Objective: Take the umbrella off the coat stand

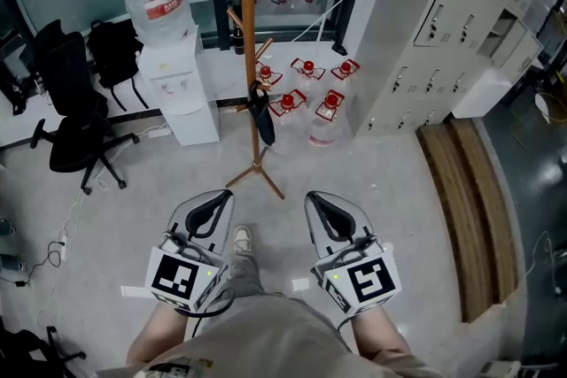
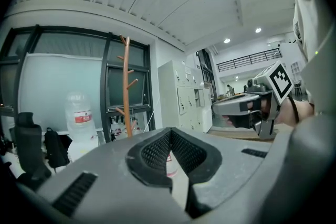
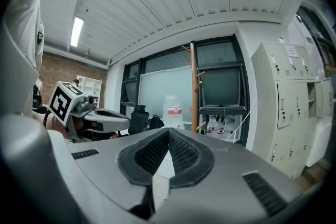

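A tall wooden coat stand [image 1: 247, 40] rises from the floor ahead of me. A folded black umbrella [image 1: 262, 114] hangs from a low peg on it, tip pointing down. My left gripper [image 1: 221, 196] and right gripper [image 1: 316, 197] are held side by side, short of the stand's feet, both shut and empty. In the left gripper view the stand [image 2: 126, 86] lies beyond my left gripper [image 2: 170, 131], with the right gripper [image 2: 239, 106] off to the side. The right gripper view shows the stand [image 3: 193, 86] past my right gripper [image 3: 168, 131]. The umbrella is hidden in both gripper views.
A white water dispenser [image 1: 173, 75] with a large bottle stands left of the stand. Black office chairs [image 1: 75, 119] are further left. Several red-capped water bottles [image 1: 306, 88] sit on the floor behind the stand. Grey lockers [image 1: 443, 40] and a wooden bench [image 1: 469, 208] line the right.
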`<state>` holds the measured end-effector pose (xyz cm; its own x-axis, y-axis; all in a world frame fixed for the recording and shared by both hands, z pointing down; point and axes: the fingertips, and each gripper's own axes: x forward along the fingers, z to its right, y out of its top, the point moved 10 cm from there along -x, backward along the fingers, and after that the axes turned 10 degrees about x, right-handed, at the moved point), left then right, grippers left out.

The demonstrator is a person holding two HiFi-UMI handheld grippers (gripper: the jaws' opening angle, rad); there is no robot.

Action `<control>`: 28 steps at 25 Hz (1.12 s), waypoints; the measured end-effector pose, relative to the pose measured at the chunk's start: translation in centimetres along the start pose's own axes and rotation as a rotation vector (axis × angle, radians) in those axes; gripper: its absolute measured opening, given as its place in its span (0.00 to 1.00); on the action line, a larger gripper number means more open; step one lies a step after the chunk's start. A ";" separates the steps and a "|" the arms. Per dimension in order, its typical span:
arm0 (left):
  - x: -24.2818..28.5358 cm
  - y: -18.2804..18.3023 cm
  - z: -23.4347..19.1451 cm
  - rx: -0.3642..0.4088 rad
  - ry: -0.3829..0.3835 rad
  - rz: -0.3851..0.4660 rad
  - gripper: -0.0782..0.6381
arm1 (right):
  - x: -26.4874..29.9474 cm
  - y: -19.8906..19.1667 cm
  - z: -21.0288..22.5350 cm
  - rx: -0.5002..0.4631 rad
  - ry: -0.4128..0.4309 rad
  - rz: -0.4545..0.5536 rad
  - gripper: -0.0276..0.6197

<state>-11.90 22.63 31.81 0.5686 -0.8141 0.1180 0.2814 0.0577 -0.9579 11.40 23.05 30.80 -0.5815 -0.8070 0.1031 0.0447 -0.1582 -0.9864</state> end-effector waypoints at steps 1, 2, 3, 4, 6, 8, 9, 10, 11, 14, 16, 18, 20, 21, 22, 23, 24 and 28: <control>0.6 -0.3 -0.6 -0.004 -0.003 0.000 0.12 | 0.9 0.0 0.3 -0.001 -0.001 -0.004 0.05; 1.3 -0.6 -1.3 -0.009 -0.007 -0.001 0.12 | 1.8 0.1 0.6 -0.002 -0.003 -0.008 0.05; 2.0 -0.8 -2.1 -0.013 -0.010 -0.003 0.12 | 2.8 0.2 1.0 -0.003 -0.004 -0.013 0.05; 2.7 -1.0 -2.8 -0.016 -0.015 -0.007 0.12 | 3.8 0.3 1.3 -0.004 -0.005 -0.018 0.05; 4.0 -1.4 -4.3 -0.023 -0.027 -0.022 0.12 | 5.8 0.6 1.9 -0.007 -0.007 -0.027 0.05; 5.4 -1.6 -5.8 -0.027 -0.037 -0.032 0.12 | 7.9 1.0 2.6 -0.008 -0.009 -0.033 0.05; 6.1 -1.7 -6.7 -0.029 -0.040 -0.034 0.12 | 8.9 1.3 3.0 -0.008 -0.010 -0.036 0.05; 6.7 -1.7 -7.5 -0.031 -0.044 -0.037 0.12 | 10.0 1.6 3.3 -0.007 -0.012 -0.039 0.05; 7.4 -1.8 -8.4 -0.032 -0.048 -0.040 0.12 | 11.1 1.8 3.5 -0.007 -0.015 -0.042 0.05; 9.4 -2.4 -11.1 -0.037 -0.066 -0.047 0.12 | 14.4 2.2 4.2 -0.004 -0.022 -0.057 0.05; 10.8 -2.8 -13.0 -0.043 -0.072 -0.040 0.12 | 16.6 2.5 4.5 -0.004 -0.025 -0.070 0.05; 12.0 -2.9 -14.8 -0.044 -0.080 -0.038 0.12 | 18.7 3.0 4.9 -0.009 -0.029 -0.076 0.05; 13.2 -3.1 -16.6 -0.038 -0.095 -0.044 0.12 | 20.6 3.5 5.3 -0.012 -0.040 -0.074 0.05; 13.7 -3.3 -17.4 -0.036 -0.102 -0.044 0.12 | 21.5 3.7 5.5 -0.012 -0.047 -0.073 0.05; 14.3 -3.4 -18.3 -0.033 -0.108 -0.042 0.12 | 22.4 3.9 5.6 -0.012 -0.055 -0.072 0.05; 14.9 -3.6 -19.1 -0.031 -0.114 -0.039 0.12 | 23.2 4.0 5.8 -0.012 -0.064 -0.071 0.05; 15.5 -3.8 -19.8 -0.029 -0.119 -0.037 0.12 | 24.0 4.0 6.0 -0.012 -0.073 -0.071 0.05; 17.4 -4.5 -22.5 -0.022 -0.134 -0.031 0.12 | 26.7 4.4 6.6 -0.006 -0.095 -0.047 0.05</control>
<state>-20.66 -4.74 32.25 0.6583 -0.7307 0.1807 0.2848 0.0197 -0.9584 1.45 -2.98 30.09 -0.5032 -0.8492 0.1604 0.0144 -0.1938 -0.9809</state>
